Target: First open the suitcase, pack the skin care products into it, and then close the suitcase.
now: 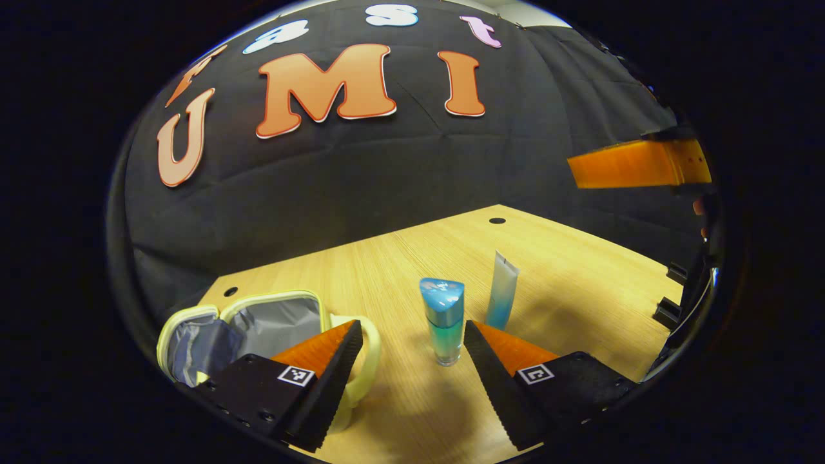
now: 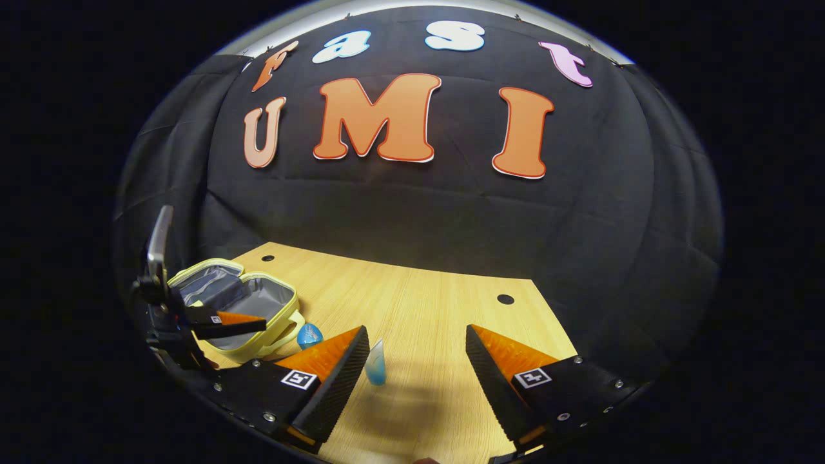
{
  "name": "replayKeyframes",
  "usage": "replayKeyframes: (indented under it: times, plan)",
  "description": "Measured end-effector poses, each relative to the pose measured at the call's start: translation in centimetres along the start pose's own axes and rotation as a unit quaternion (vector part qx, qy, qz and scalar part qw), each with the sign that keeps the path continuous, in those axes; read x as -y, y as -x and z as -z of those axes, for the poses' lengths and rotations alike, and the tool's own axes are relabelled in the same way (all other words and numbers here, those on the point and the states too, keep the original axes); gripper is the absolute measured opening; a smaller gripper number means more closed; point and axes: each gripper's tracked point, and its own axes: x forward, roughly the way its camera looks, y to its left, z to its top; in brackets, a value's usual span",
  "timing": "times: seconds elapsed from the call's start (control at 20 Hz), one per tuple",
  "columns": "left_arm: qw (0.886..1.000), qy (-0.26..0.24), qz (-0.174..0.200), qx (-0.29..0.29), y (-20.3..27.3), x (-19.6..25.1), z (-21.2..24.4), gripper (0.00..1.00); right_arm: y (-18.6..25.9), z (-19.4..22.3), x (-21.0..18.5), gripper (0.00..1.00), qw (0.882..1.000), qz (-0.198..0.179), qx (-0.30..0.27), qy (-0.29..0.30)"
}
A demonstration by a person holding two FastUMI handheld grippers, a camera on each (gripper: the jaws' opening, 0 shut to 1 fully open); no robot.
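Case (image 1: 258, 322) is open at left on table (image 1: 399, 258). Bottle (image 1: 443, 322) stands upright btw. the spread fingers of left gripper (image 1: 412, 351), nearer than right gripper (image 2: 417, 357), also open, holding nothing; tube (image 2: 376, 364) is beside its left finger.

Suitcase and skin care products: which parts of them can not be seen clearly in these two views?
- Suitcase: in the left gripper view its front is hidden behind the left gripper's finger.
- Bottle: in the right gripper view only its cap shows above the right gripper's finger.
- Tube: partly covered by that finger.
- Printing on the bottle and tube: too small.
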Motion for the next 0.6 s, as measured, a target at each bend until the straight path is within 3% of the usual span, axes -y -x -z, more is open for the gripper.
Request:
replayKeyframes:
  times: [0.35, 0.45, 0.55, 0.6]
  plan:
    - [0.997, 0.067, 0.009, -0.044, -5.2, 2.7, 4.0, 0.93, -0.2, 0.7, 1.5, 0.96, 1.000, -0.014, -0.007, 0.022]
    - [0.996, 0.068, 0.013, -0.054, -6.5, 2.8, 4.5, 0.82, -0.4, 0.9, 1.7, 0.96, 1.000, -0.015, -0.006, 0.023]
    - [0.996, 0.069, 0.015, -0.058, -6.5, 2.9, 4.6, 0.78, -0.6, 1.5, 1.5, 0.96, 1.000, -0.018, -0.007, 0.025]
    - [0.996, 0.067, 0.014, -0.062, -8.3, 2.7, 4.8, 0.61, -0.9, 2.0, 1.3, 0.96, 0.999, -0.024, -0.012, 0.028]
